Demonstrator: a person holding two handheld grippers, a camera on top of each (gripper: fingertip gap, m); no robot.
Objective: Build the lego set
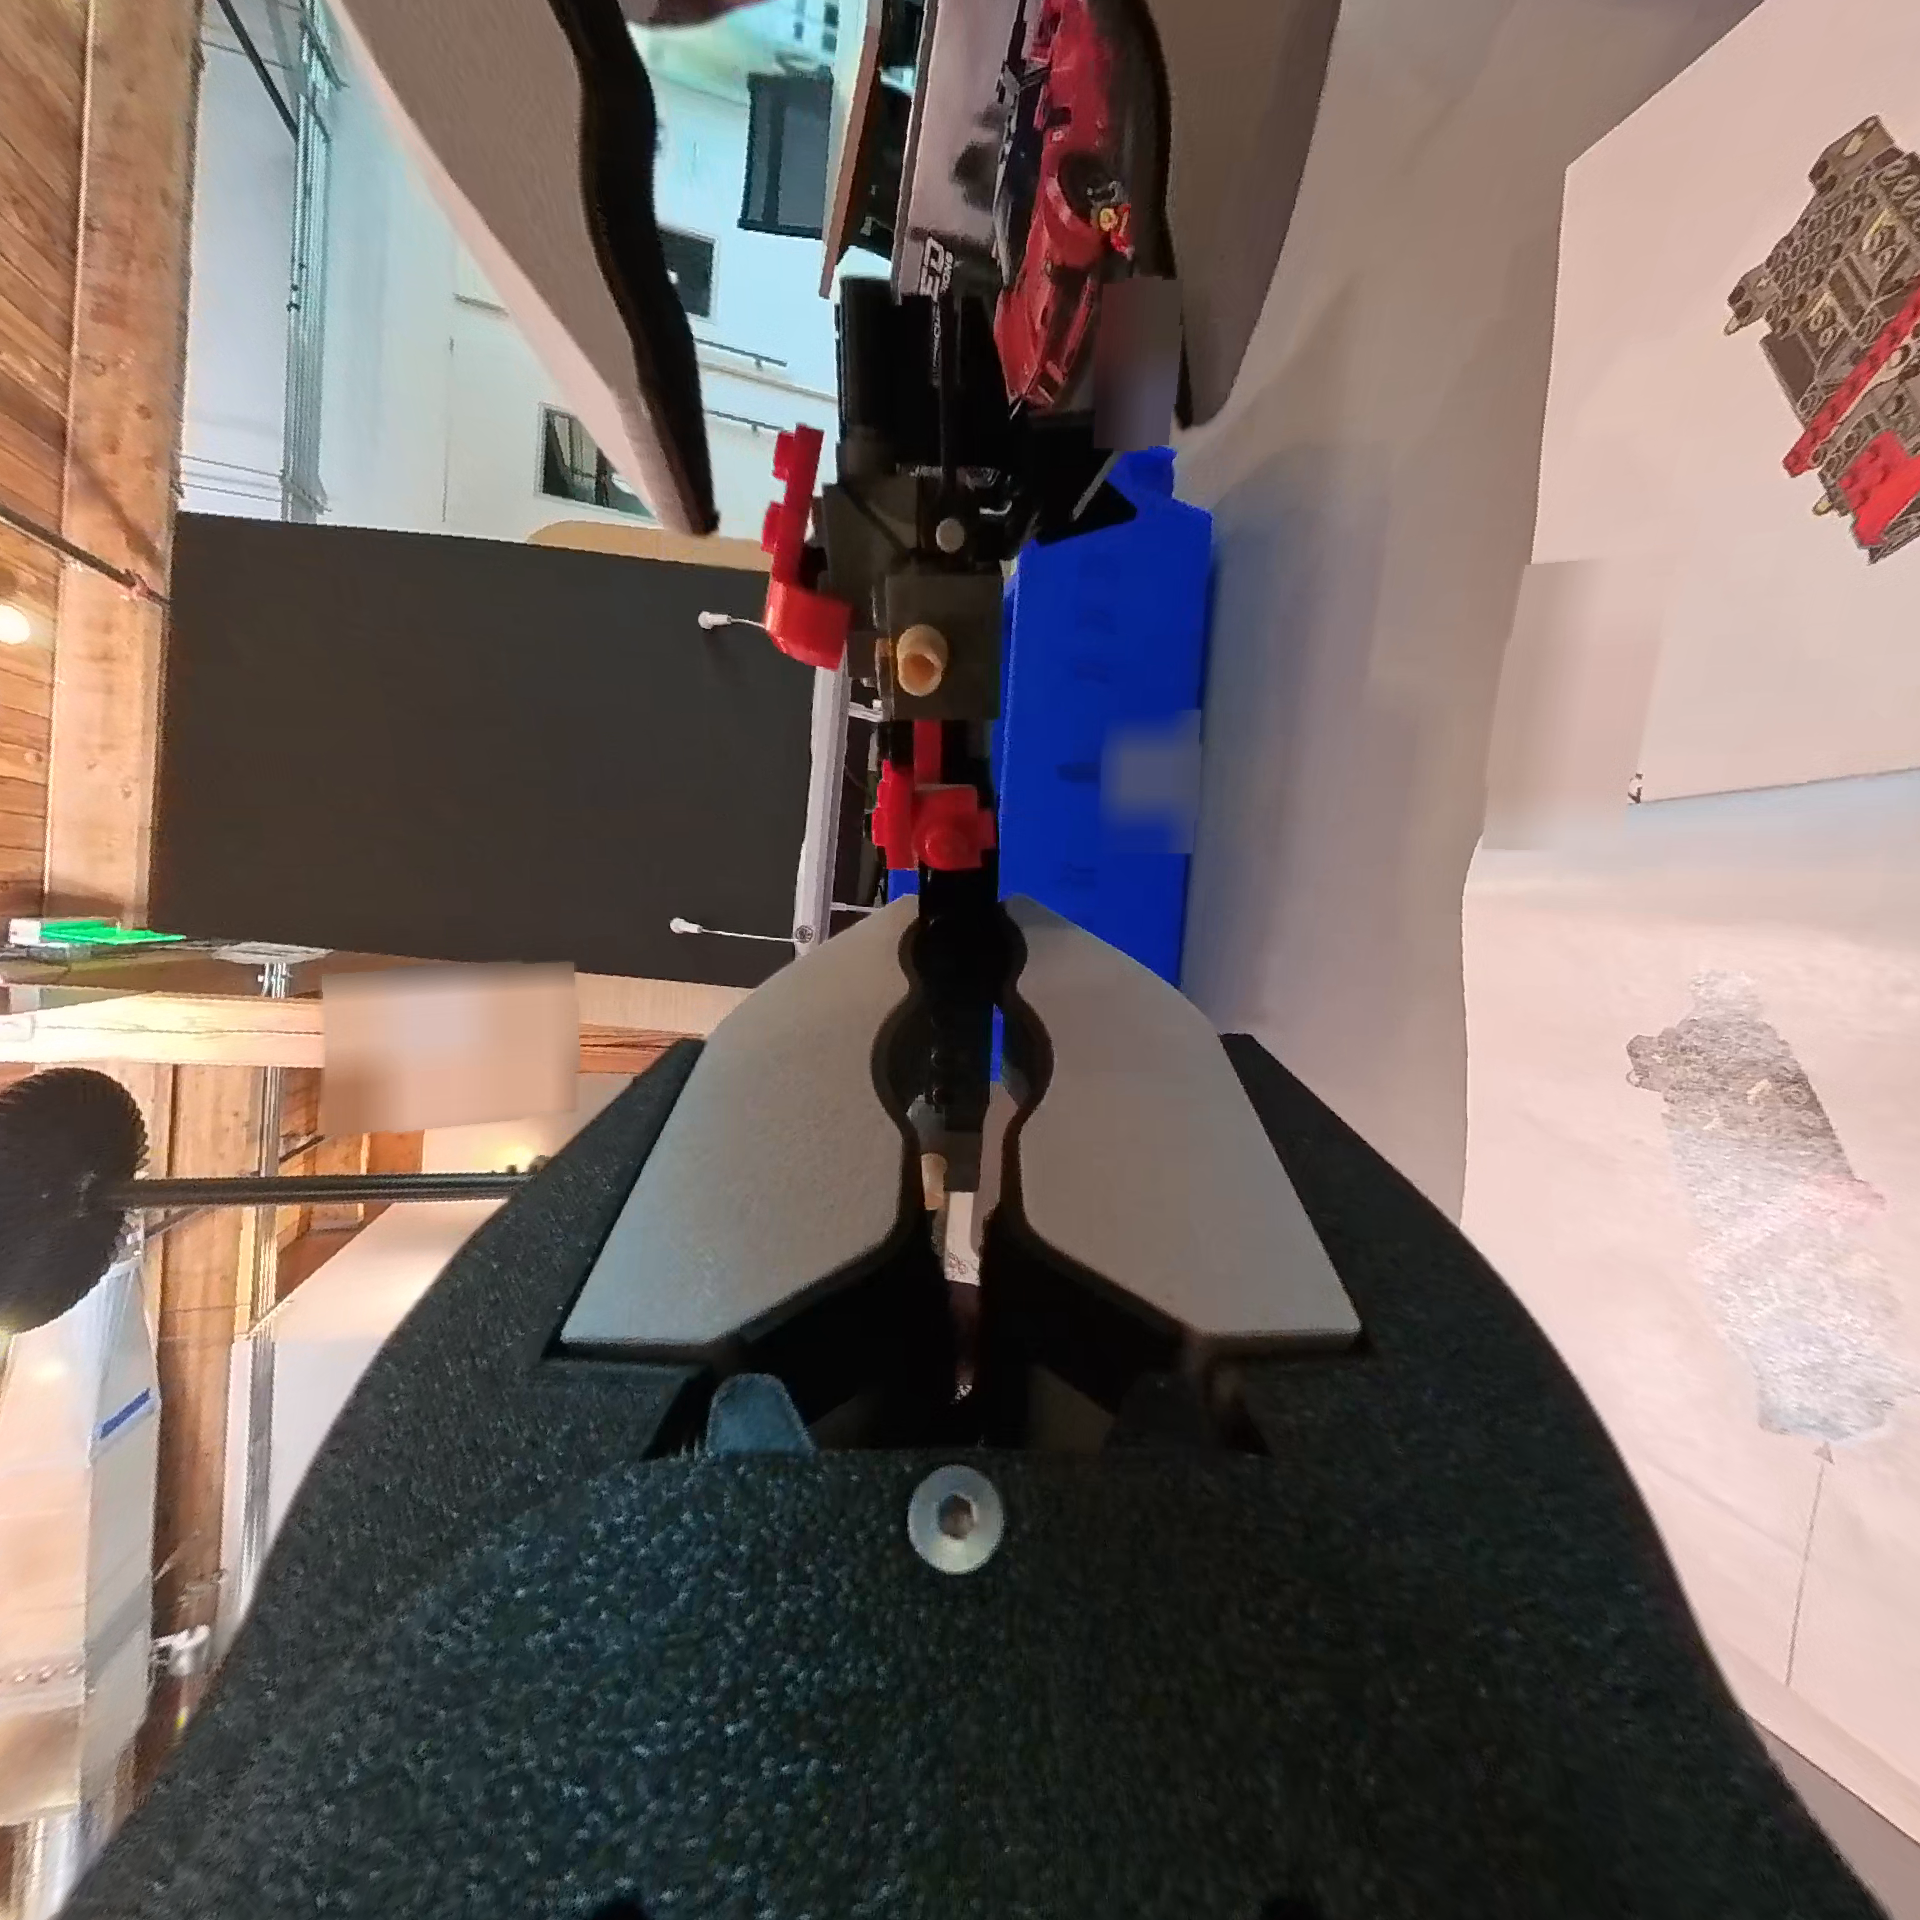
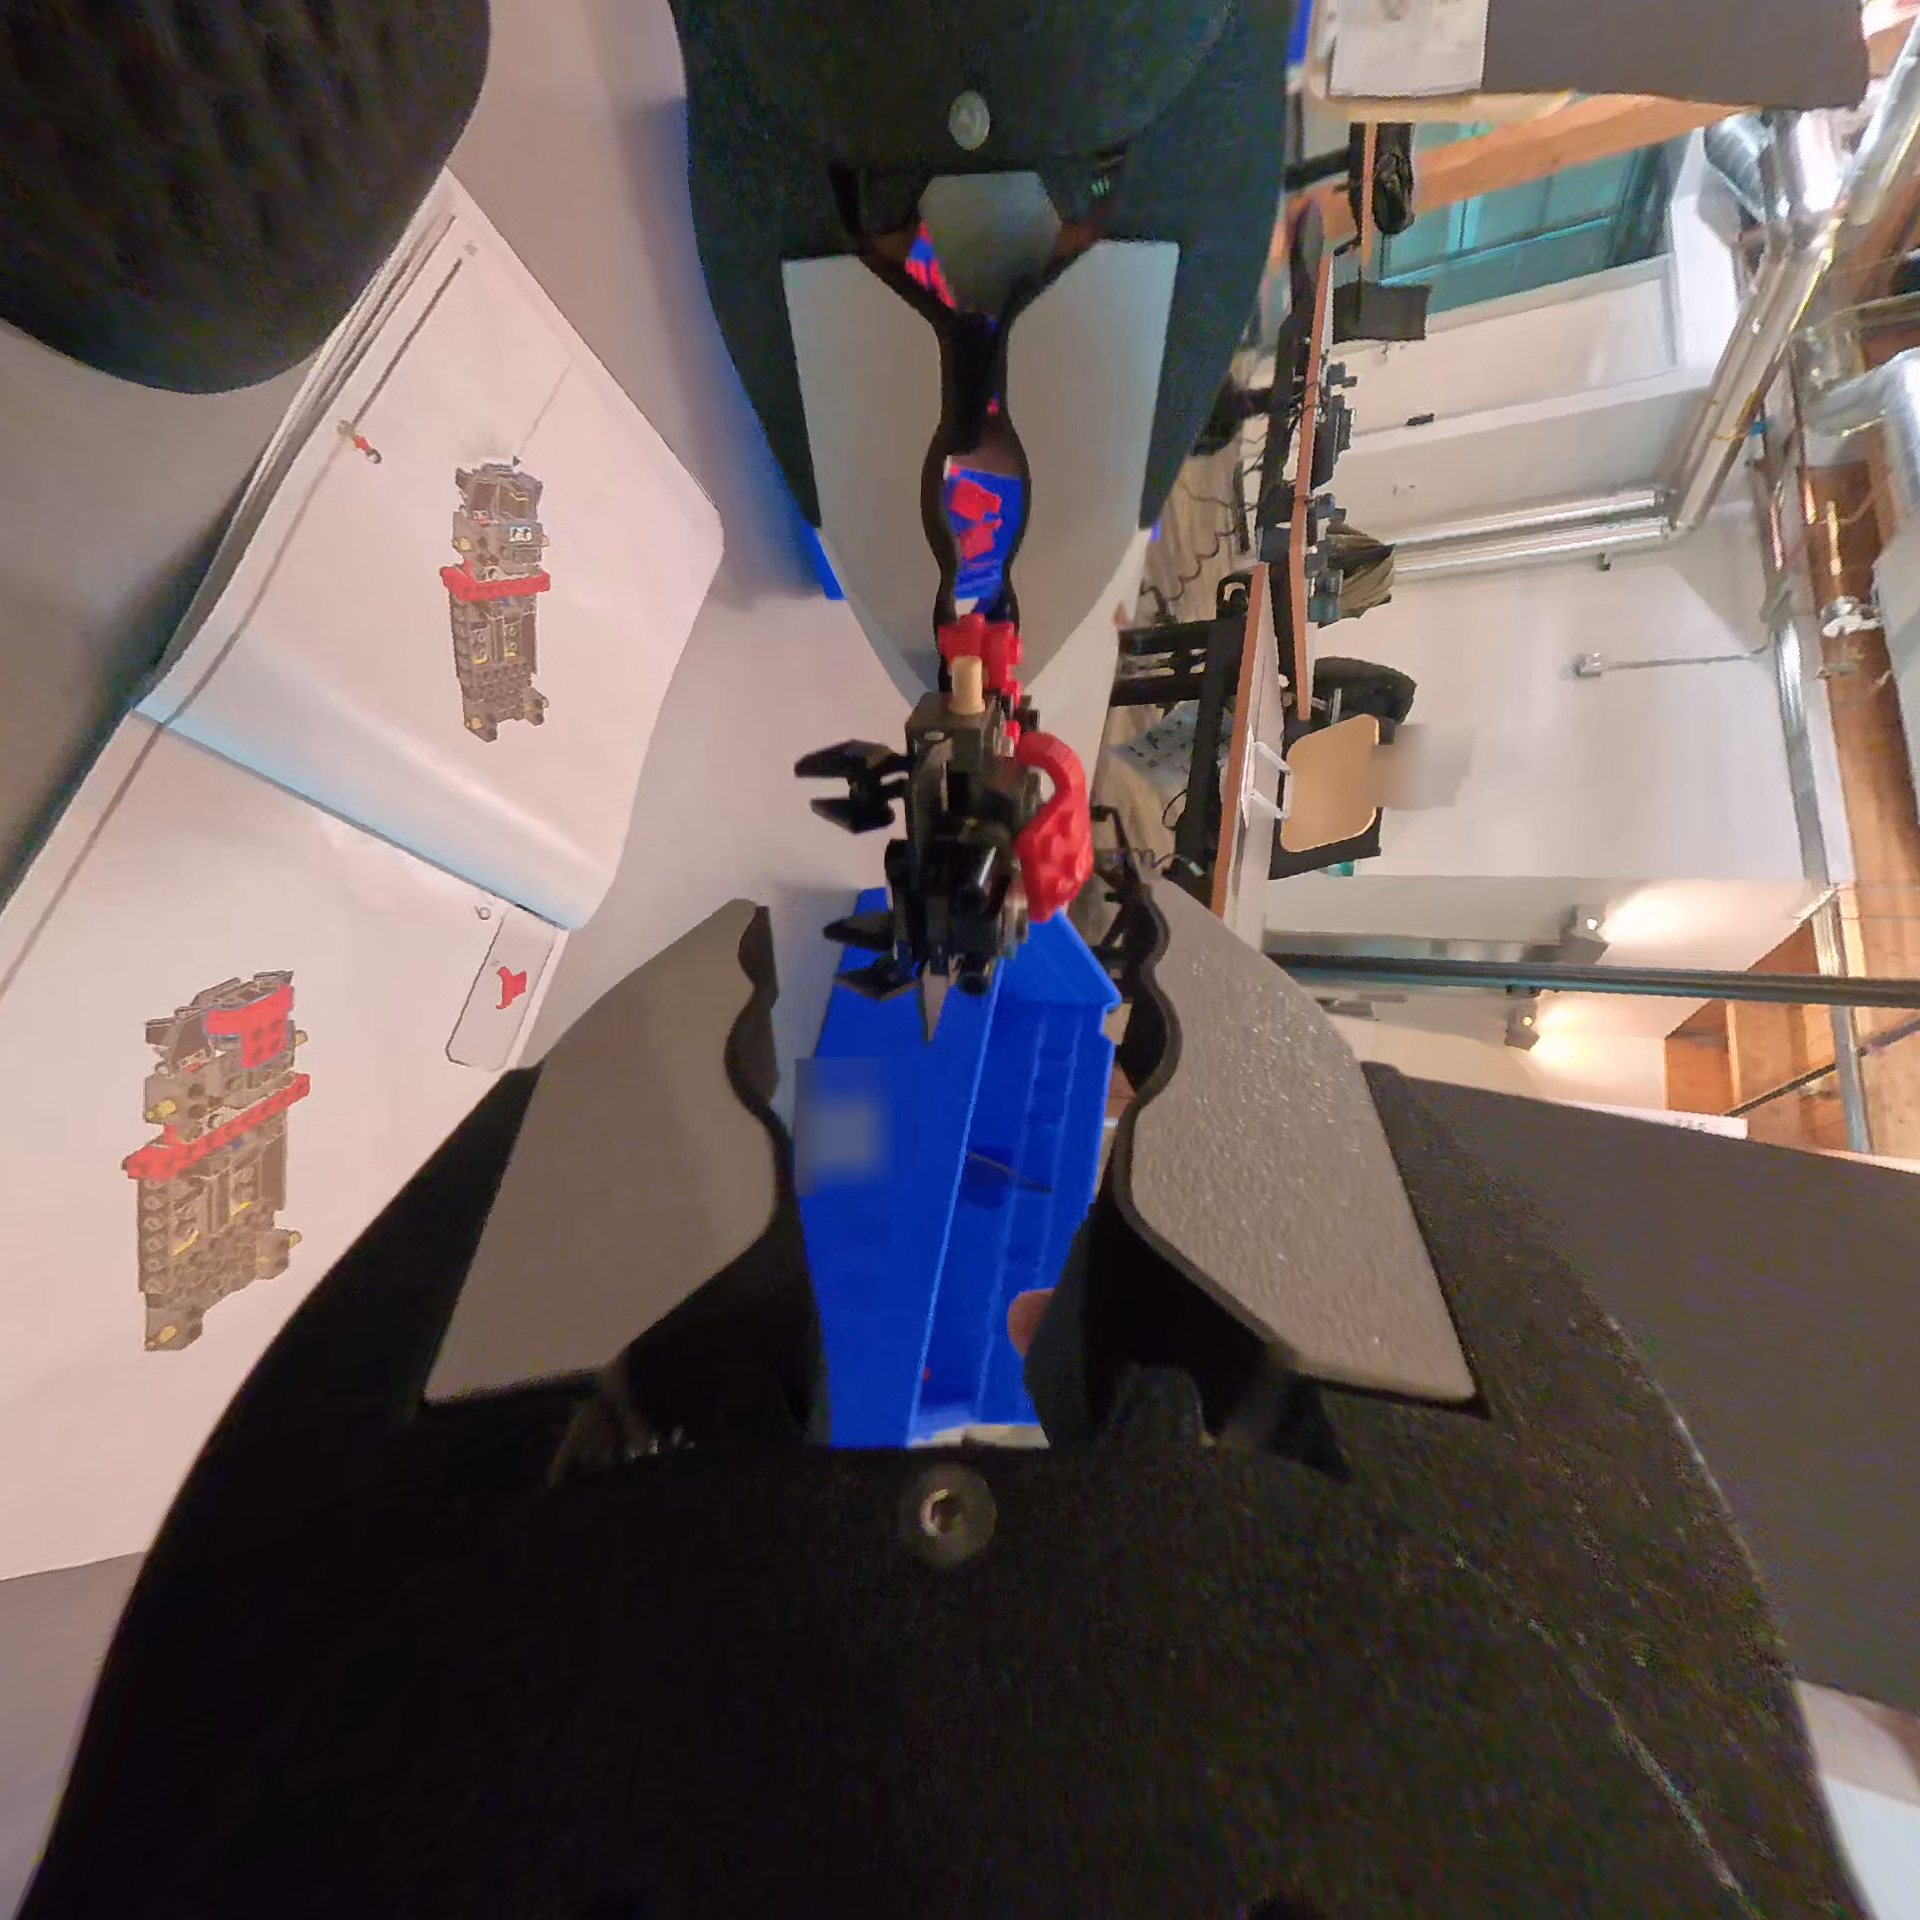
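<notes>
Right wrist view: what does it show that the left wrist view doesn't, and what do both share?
Only the right wrist view shows the right gripper open, the curved red piece on the model's side, and the inside of the bin.

Only the left wrist view shows the box with a red car pictured, behind the model.

Both show the left gripper shut on the model, the blue bin beyond it, and the open manual on the white table.

White wall [image 2: 1558, 623], wooden beams [image 1: 104, 312], desks [image 2: 1262, 665], windows [image 1: 784, 156].
</notes>
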